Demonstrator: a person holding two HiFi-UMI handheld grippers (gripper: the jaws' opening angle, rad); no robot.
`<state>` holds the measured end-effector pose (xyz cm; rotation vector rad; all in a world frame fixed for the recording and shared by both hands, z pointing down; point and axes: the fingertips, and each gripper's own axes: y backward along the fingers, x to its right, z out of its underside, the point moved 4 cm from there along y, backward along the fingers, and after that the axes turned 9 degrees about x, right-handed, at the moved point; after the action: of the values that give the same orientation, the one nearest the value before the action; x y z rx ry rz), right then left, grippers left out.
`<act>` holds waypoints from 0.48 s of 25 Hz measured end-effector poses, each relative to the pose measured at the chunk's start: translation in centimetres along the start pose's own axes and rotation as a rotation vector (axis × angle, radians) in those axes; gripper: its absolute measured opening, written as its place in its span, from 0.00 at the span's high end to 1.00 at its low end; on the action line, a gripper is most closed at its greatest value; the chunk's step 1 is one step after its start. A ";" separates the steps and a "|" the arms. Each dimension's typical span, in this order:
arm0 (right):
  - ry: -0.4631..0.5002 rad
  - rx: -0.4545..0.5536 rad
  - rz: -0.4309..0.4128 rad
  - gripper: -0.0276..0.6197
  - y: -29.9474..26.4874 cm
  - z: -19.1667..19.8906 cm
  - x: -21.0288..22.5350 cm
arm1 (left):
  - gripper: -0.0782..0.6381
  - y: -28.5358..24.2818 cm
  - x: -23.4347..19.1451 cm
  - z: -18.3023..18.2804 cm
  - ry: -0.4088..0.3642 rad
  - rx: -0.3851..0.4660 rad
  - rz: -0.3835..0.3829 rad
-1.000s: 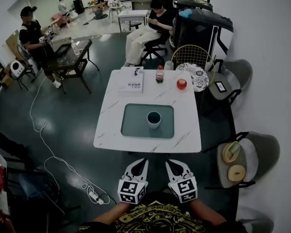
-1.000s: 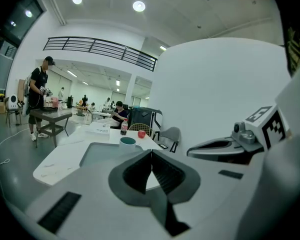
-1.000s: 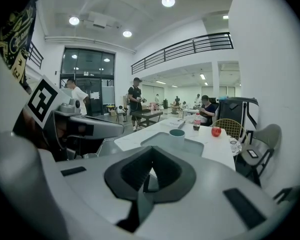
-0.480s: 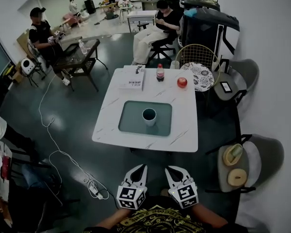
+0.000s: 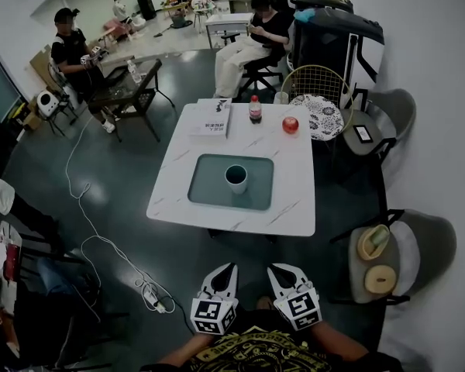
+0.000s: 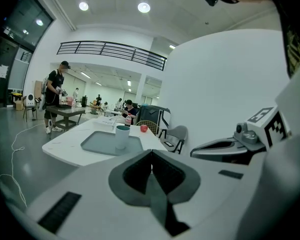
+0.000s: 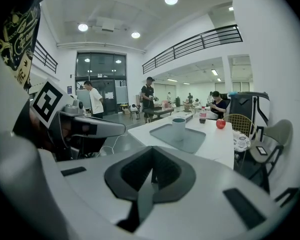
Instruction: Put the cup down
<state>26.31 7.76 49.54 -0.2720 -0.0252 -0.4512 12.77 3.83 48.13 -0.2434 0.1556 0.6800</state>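
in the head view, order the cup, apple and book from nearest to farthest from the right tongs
From the right tongs:
1. cup, on the tray, middle of the table
2. apple, far right side
3. book, far left corner
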 end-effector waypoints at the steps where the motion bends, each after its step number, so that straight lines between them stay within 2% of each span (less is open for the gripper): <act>1: -0.001 0.000 -0.004 0.95 0.0 0.1 -0.1 | 0.88 0.1 0.1 0.0 -0.002 0.000 0.000; 12: -0.005 -0.002 -0.015 0.95 0.7 0.6 0.0 | 0.88 0.1 0.9 0.6 -0.007 -0.007 -0.001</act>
<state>26.67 8.48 49.99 -0.2755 -0.0316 -0.4659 13.46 4.62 48.45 -0.2473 0.1465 0.6800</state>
